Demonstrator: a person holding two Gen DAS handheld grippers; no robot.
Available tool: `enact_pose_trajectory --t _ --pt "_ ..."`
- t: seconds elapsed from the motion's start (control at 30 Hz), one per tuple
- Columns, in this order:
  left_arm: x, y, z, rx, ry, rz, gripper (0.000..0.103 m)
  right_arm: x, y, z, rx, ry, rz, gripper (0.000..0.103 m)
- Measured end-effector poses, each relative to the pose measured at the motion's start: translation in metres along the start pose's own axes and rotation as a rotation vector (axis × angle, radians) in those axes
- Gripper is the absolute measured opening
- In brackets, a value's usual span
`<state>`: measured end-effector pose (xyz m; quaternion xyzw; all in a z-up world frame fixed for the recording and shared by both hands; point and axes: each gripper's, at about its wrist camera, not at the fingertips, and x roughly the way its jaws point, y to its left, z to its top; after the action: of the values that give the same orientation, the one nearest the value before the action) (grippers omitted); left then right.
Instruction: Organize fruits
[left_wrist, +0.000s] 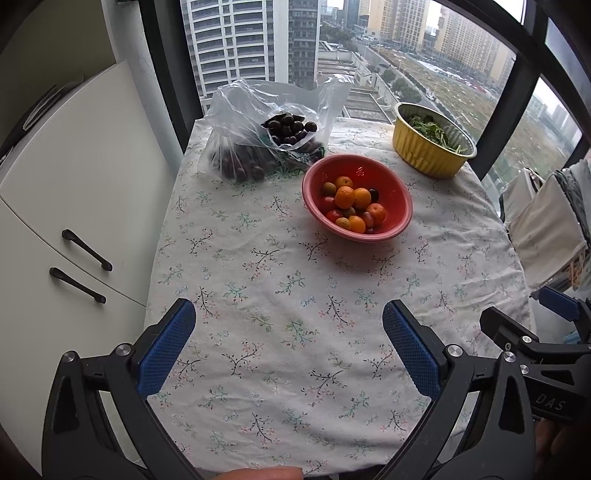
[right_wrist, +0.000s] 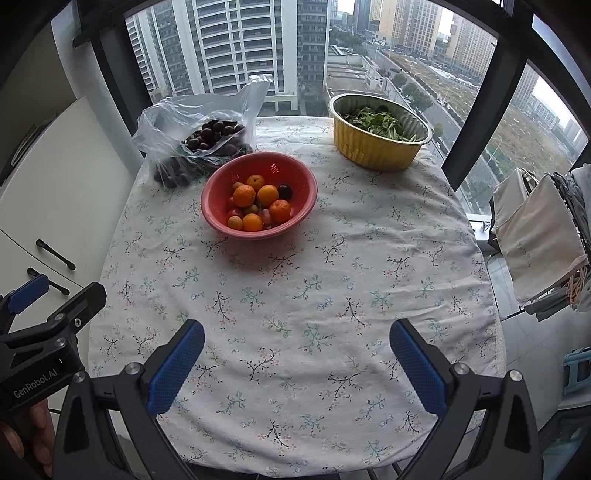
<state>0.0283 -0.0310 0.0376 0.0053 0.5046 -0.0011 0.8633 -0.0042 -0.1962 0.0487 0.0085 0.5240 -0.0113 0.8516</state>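
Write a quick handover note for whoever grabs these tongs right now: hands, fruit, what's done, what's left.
Left tongs: open, empty, over the near table edge.
Right tongs: open, empty, alongside.
Red bowl: mid-table, holding oranges, small red fruits and one dark fruit.
Plastic bag: behind the bowl, open, full of dark fruit.
Gold foil tray: far right, holds greens.
Done: cannot tell; nothing is gripped.
Left: probably sorting the mixed bowl.
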Motion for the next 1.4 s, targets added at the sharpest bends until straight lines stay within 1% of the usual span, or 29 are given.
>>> enact_pose_trajectory --t 1.4 --pt "0.002 -0.0023 0.001 0.001 0.004 0.0 0.103 0.0047 -0.0047 0.0025 -0.003 0.011 0.001 0.103"
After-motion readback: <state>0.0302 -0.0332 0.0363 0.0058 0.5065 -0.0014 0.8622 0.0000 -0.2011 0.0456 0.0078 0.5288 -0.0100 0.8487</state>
